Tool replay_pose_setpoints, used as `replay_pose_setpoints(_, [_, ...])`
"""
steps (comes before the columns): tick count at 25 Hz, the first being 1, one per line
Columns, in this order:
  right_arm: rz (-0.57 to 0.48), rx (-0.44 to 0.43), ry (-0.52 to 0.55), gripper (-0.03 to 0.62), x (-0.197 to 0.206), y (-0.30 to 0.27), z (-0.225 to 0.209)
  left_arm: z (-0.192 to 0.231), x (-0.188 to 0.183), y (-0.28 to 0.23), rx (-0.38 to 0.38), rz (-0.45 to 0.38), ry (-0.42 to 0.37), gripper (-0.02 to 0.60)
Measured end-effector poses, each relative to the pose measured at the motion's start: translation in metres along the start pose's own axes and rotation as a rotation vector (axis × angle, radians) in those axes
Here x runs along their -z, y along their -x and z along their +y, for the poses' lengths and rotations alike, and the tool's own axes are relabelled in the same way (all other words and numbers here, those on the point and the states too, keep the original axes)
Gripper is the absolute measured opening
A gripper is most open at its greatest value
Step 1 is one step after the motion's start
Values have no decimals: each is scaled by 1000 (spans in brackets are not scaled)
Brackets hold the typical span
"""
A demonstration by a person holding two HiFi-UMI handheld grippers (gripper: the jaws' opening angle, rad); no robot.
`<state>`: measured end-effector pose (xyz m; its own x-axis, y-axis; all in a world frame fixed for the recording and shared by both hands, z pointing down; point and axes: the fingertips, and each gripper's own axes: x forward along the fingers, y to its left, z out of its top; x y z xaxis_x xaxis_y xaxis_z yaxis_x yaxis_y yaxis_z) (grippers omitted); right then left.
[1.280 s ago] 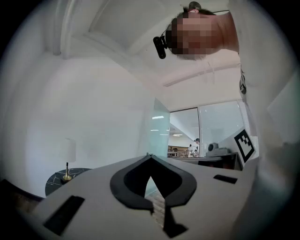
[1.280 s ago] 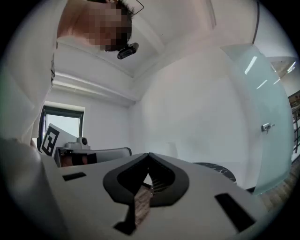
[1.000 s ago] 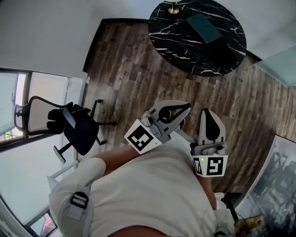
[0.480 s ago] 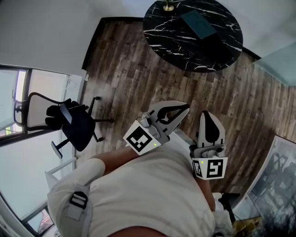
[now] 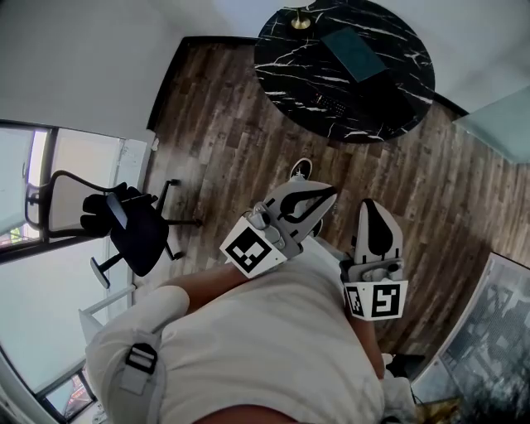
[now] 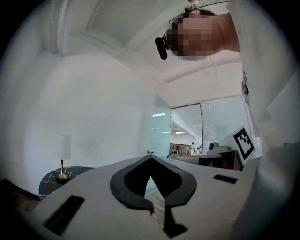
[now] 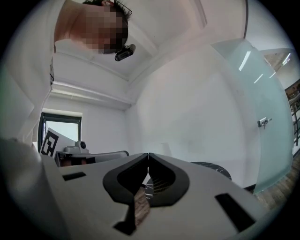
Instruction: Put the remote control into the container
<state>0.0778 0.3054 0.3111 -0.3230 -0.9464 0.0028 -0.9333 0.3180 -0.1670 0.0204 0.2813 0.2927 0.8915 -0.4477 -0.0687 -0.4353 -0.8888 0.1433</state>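
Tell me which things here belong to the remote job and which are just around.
For the job: small black remote control on the round black marble table; dark teal rectangular container; left gripper and right gripper, both shut and empty.
Just around: black office chair; brass lamp base.

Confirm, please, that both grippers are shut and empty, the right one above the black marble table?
Not quite: left gripper and right gripper are shut and empty, but the head view shows the right one above the wooden floor, short of the black marble table.
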Motion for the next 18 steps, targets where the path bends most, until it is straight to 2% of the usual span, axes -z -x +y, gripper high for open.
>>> replay_pose_setpoints(7, [10,-10,48,9,-8,-69,-19,67,-14,-30,-17,-40,-1,2])
replay_pose_setpoints(18, [34,28,61,9,-16,-201,-42,196,-35,-70,10,-35,17,2])
